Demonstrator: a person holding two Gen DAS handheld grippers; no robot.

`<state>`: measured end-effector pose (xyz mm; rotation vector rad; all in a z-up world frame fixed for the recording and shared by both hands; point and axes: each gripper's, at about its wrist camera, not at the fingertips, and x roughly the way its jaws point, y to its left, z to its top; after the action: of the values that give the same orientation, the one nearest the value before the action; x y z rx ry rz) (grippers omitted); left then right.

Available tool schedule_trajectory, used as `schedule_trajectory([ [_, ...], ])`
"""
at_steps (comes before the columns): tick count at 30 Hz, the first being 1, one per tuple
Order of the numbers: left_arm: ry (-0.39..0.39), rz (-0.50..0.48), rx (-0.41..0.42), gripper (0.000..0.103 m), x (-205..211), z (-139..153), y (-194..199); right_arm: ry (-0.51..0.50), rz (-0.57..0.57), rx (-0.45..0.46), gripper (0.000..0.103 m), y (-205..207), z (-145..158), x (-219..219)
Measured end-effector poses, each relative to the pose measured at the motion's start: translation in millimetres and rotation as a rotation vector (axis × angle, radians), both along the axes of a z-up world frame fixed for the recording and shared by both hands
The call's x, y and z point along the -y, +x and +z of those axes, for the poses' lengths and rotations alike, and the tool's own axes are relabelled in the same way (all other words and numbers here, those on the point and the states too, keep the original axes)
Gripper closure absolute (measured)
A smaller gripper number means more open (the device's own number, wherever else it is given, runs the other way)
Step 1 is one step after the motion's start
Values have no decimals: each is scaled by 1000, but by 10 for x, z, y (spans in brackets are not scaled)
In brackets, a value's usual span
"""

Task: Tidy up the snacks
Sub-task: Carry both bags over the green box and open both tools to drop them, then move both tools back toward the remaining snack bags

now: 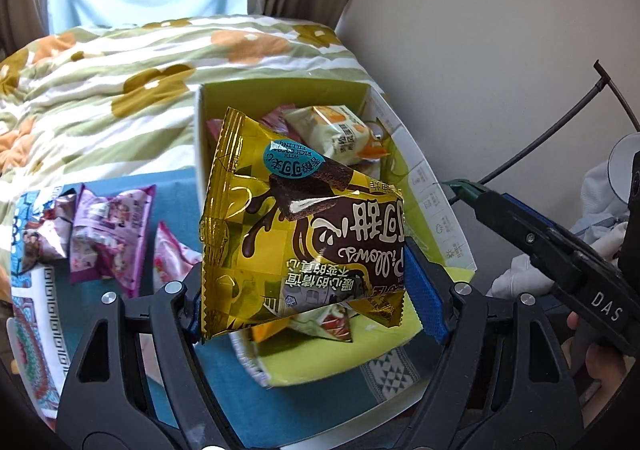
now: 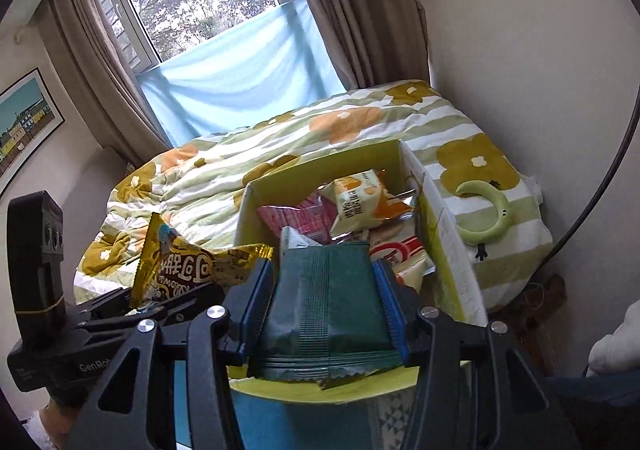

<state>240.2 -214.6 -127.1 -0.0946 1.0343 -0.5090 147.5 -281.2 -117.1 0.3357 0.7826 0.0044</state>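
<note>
The left tongs (image 1: 308,282) gripped a shiny gold-and-brown foil snack packet (image 1: 296,226) printed "Pillows", above the open yellow-lined cardboard box (image 1: 280,94) at the blue desk's far edge. The right tongs (image 2: 320,306) clamped a dark green crimped wrapper (image 2: 324,310), its label hidden. Pink packets (image 1: 108,234) lay left, unreadable.

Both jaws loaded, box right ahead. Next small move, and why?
Probably carry the left gripper forward until the gold snack bag hangs over the open box, then release. The bag is clamped above the box's near edge, and pink packets wait on the table. The right gripper grips its green packet.
</note>
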Motion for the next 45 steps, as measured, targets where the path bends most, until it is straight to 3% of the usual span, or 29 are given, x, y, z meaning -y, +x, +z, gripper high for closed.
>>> schedule_trajectory([
  [5, 78, 9, -24, 2, 349, -187, -75, 8, 25, -34, 56, 103, -96, 402],
  [16, 127, 112, -21, 2, -45, -142, -184, 54, 111, -66, 56, 420, -352, 625],
  [25, 116, 165, -55, 2, -261, -252, -113, -2, 179, -139, 55, 766, -594, 424],
  [27, 138, 168, -52, 2, -275, -270, -125, -23, 162, -148, 39, 770, -656, 407],
  [28, 142, 170, -52, 2, -284, -272, -140, -14, 157, -142, 17, 750, -672, 420],
  [29, 140, 172, -53, 2, -295, -276, -158, 6, 156, -132, 2, 709, -676, 434],
  [36, 129, 170, -36, 2, -301, -218, -297, 12, 166, -98, 1, 458, -601, 411],
  [45, 141, 213, 70, 2, -402, 209, -532, -7, 183, -22, 1, 243, -254, 376],
])
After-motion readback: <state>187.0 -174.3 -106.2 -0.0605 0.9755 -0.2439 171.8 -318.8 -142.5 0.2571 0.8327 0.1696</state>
